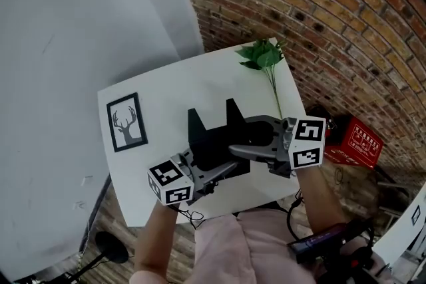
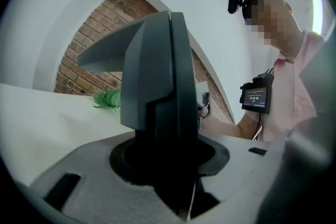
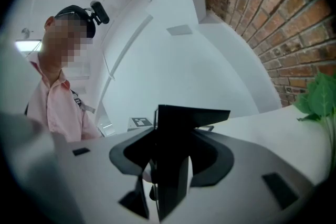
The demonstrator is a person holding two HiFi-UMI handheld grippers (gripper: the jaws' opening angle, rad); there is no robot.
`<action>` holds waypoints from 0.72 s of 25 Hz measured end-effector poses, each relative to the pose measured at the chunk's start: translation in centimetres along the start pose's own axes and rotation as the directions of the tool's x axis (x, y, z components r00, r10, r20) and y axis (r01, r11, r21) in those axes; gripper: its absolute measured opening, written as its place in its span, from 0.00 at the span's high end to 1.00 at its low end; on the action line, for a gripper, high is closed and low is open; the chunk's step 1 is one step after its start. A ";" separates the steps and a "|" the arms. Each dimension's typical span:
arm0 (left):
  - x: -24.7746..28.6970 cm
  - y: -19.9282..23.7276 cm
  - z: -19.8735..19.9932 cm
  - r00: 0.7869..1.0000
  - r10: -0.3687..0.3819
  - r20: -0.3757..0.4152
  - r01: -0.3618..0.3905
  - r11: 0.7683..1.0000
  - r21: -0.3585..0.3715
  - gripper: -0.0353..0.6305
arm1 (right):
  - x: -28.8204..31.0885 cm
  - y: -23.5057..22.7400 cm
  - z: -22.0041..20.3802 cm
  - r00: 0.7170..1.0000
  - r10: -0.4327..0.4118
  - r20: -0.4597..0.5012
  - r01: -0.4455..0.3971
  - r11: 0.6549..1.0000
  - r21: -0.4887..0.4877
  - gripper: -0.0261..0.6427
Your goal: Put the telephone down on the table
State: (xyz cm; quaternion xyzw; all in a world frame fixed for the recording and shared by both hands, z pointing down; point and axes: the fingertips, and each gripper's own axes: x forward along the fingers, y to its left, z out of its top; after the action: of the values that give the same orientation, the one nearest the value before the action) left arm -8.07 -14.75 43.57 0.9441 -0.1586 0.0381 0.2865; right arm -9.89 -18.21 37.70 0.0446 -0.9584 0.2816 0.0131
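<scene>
Left gripper (image 1: 223,169): jaws clenched on the lower left side of the telephone (image 1: 213,140). In the left gripper view the black body (image 2: 157,76) stands upright out of the seam between the jaws and fills it. Its marker cube sits at lower centre-left of the head view.

Right gripper (image 1: 241,136): jaws closed on the right side of the telephone. In the right gripper view a black upright part (image 3: 178,123) stands between the jaws, with thin slivers of light at its sides. Its marker cube sits right of centre in the head view.

Telephone: centre of the head view, over the table (image 1: 166,90), held from both sides, two prongs toward the top of the frame. Contact between base and tabletop cannot be determined.

Table, left part: a framed deer print (image 1: 126,122) lies flat. Top right corner: a green sprig (image 1: 266,56), stem running down the right edge. Right of the table: a red box (image 1: 353,142). Upper right: a brick wall (image 1: 319,10).
</scene>
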 end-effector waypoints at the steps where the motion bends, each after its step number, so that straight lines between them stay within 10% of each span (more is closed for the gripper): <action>1: 0.3 0.5 -0.5 1.000 0.000 -0.007 0.000 1.000 -0.015 0.69 | -0.1 -0.7 -0.5 1.000 -0.002 -0.004 0.002 1.000 0.018 0.67; 18: 3.2 5.7 -7.5 0.999 0.011 -0.050 -0.023 0.970 -0.243 0.69 | -0.3 -8.0 -7.8 0.997 -0.029 -0.071 0.045 0.969 0.243 0.66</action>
State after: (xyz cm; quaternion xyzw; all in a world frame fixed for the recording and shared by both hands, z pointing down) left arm -6.73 -16.00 53.38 0.8992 -0.1631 0.0435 0.4037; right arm -8.88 -20.64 48.53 0.0543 -0.9145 0.3983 0.0447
